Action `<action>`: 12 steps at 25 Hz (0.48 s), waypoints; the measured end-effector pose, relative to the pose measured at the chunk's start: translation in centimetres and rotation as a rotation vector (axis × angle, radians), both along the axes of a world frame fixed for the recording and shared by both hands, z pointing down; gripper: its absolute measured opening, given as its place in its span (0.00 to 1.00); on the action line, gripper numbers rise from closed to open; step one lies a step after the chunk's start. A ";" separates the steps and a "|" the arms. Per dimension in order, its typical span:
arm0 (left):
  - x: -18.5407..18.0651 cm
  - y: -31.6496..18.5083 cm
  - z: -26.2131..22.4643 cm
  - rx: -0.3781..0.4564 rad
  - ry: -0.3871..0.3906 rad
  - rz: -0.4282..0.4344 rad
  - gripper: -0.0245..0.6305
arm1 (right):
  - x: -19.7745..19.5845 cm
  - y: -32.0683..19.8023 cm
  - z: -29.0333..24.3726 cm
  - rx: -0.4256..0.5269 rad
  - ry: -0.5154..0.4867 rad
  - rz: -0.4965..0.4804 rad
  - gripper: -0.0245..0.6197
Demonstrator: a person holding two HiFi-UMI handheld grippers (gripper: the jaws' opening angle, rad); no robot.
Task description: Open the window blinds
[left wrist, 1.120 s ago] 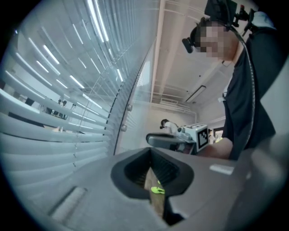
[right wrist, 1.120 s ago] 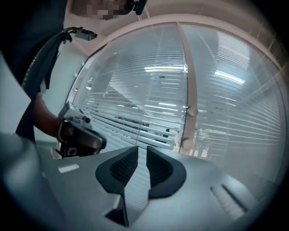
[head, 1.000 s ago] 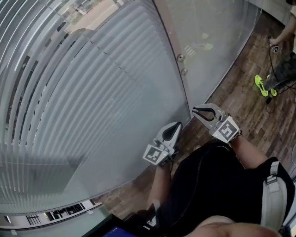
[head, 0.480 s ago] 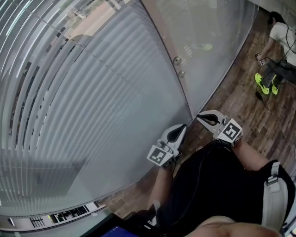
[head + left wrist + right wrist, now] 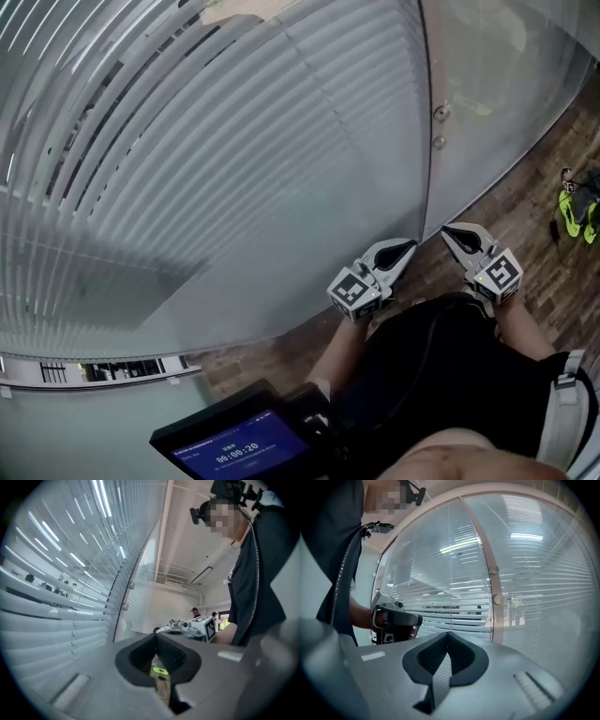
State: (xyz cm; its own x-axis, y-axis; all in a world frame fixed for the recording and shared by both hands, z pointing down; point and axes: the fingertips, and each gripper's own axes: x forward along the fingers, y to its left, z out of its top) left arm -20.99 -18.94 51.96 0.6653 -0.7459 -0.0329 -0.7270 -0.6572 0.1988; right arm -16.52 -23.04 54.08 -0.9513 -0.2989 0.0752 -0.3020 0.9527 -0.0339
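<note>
Our left gripper (image 5: 403,251) and right gripper (image 5: 455,232) sit side by side near our waist, each with jaws closed on nothing. Beyond them, far and left, the window blinds (image 5: 234,169) fill the wall, slats mostly shut. We judge them light, easily bent and apparently behind glass. Two small knobs (image 5: 440,113) look the likelier hold; no cord shows.

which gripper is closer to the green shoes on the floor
Right: the right gripper is between the green shoes and the left gripper, which is farther off.
</note>
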 end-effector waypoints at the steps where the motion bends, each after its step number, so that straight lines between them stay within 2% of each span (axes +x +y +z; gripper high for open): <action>1: -0.1 0.3 -0.2 -0.002 0.004 -0.007 0.04 | -0.1 0.3 -0.2 0.000 0.009 -0.007 0.05; 7: -0.5 0.7 -1.1 0.007 0.001 -0.027 0.04 | -1.1 0.9 -1.6 -0.009 -0.001 -0.044 0.05; 12: -2.3 1.1 -1.0 0.014 0.001 -0.038 0.04 | -2.8 1.2 -1.1 -0.004 0.013 -0.055 0.05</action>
State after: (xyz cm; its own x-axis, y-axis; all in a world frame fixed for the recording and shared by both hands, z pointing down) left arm -23.24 -17.86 50.93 0.6366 -0.7699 -0.0439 -0.7512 -0.6320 0.1906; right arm -19.33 -21.81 52.99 -0.9651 -0.2462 0.0891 -0.2500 0.9676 -0.0342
